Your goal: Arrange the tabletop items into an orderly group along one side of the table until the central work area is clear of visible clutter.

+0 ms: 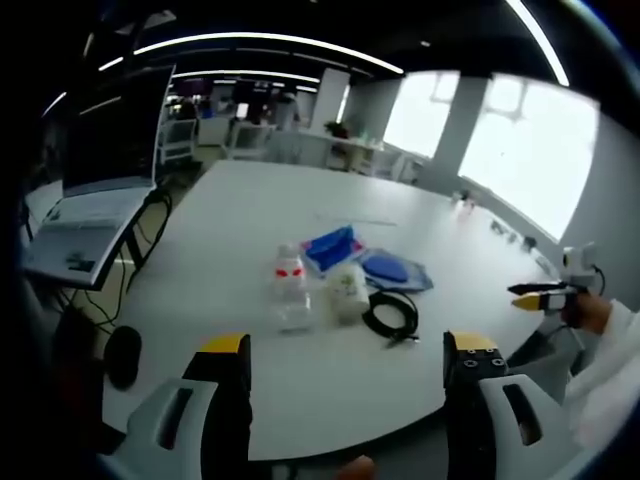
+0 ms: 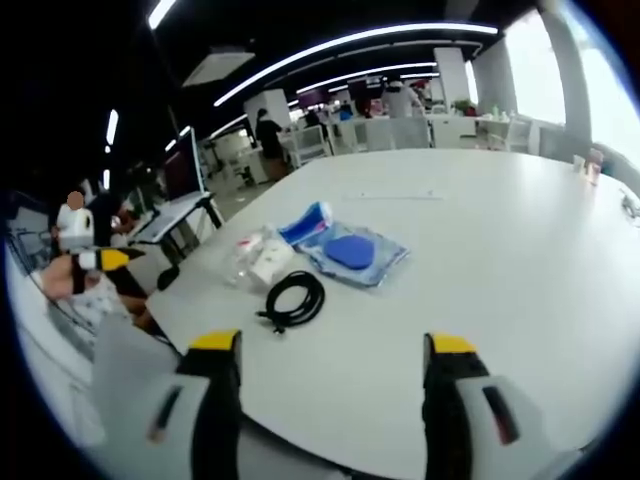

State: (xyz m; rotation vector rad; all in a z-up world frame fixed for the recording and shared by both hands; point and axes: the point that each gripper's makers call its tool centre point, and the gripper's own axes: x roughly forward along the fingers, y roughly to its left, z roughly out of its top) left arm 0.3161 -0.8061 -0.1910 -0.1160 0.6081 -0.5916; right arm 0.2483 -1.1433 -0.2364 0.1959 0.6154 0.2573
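A small cluster lies on the white round table (image 1: 250, 210): a clear bottle with a red label (image 1: 290, 284), a pale clear packet (image 1: 346, 290), a coiled black cable (image 1: 391, 313), a blue pad in a clear bag (image 1: 394, 270) and a blue-and-white pack (image 1: 330, 246). My left gripper (image 1: 347, 365) stands open just short of the table's near edge, nothing between its jaws. The right gripper view has the cable (image 2: 294, 298), bagged pad (image 2: 352, 252), pack (image 2: 307, 222) and bottle (image 2: 256, 256) ahead. My right gripper (image 2: 332, 358) is open and empty over the table edge.
An open laptop (image 1: 100, 180) sits on a stand left of the table, with cables hanging below it. The right gripper's yellow tip (image 1: 540, 295) shows at the right, held by a hand. Small items (image 1: 462, 198) stand at the table's far edge. Office desks fill the background.
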